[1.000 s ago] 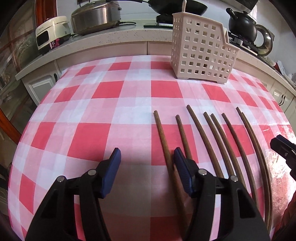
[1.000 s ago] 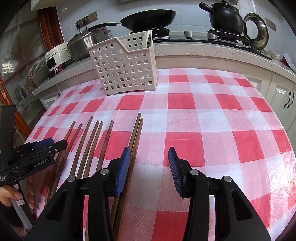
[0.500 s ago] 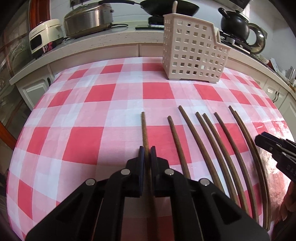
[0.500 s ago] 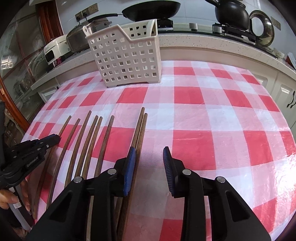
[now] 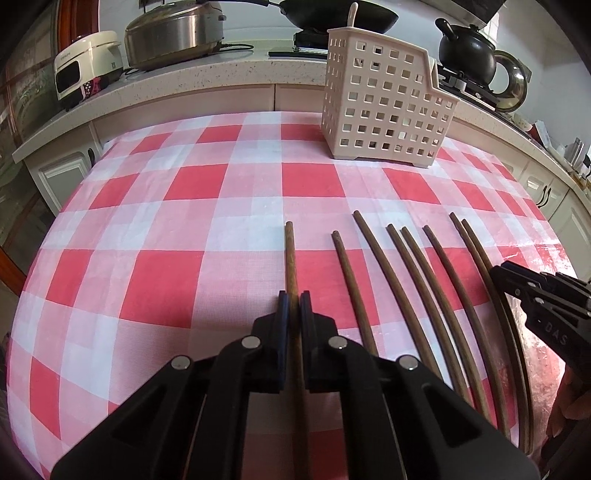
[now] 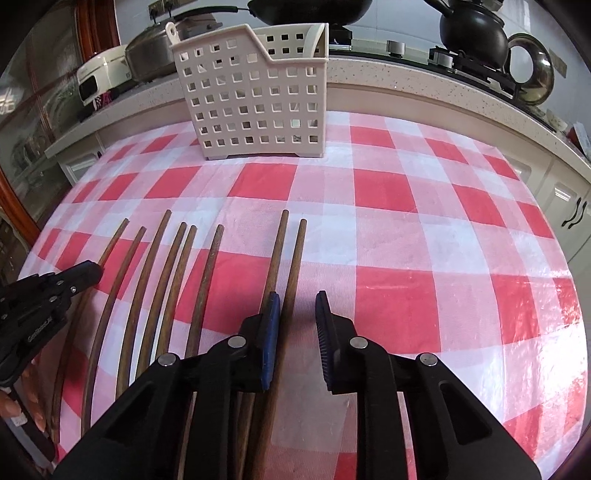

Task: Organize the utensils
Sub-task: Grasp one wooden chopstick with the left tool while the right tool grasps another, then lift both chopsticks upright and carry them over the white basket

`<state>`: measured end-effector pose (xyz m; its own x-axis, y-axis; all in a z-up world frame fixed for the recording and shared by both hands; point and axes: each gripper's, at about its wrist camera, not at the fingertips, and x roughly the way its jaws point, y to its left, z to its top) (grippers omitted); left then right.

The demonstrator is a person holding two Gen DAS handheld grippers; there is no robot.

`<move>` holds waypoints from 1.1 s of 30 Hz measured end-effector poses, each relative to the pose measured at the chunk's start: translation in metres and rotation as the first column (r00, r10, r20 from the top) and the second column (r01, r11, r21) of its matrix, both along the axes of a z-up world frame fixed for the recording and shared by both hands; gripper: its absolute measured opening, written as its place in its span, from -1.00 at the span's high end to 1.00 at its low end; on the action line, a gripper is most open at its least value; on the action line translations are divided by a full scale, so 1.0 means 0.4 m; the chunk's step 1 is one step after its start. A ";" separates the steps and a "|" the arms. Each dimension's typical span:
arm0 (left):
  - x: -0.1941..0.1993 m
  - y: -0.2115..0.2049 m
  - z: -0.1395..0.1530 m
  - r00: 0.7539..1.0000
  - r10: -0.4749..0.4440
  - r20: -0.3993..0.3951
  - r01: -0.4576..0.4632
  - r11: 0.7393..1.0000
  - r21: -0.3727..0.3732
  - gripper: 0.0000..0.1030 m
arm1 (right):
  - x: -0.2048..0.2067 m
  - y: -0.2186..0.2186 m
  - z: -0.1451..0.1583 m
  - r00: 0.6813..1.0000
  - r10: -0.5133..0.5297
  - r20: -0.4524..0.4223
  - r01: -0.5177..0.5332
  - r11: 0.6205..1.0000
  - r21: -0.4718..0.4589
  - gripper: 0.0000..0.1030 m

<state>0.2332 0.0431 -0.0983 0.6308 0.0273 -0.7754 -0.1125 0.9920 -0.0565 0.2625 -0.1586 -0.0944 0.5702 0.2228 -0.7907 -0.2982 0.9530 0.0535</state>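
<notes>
Several brown wooden chopsticks lie side by side on the red-and-white checked tablecloth point(image 5: 166, 280). My left gripper point(image 5: 294, 300) is shut on the leftmost chopstick point(image 5: 290, 254), near its middle. My right gripper point(image 6: 297, 301) is open over the rightmost pair of chopsticks point(image 6: 291, 258); the right one of the pair lies between its fingers, the left one passes under the left finger. A beige perforated utensil basket point(image 5: 388, 107) stands upright at the far side of the table; it also shows in the right wrist view point(image 6: 255, 96).
Behind the table runs a counter point(image 5: 221, 74) with a rice cooker point(image 5: 86, 66), a steel pot point(image 5: 173, 33), a black wok point(image 5: 332, 11) and a black kettle point(image 5: 467, 48). White cabinets point(image 6: 569, 206) stand to the right.
My left gripper moved onto the leftmost chopstick and shut on it. My right gripper narrowed and moved forward over the rightmost pair.
</notes>
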 end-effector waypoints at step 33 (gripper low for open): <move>-0.064 0.024 0.174 0.986 0.016 0.164 -0.007 0.999 -0.054 0.88 | -0.049 -0.070 0.174 0.976 0.025 0.217 -0.064 0.982 0.175 0.86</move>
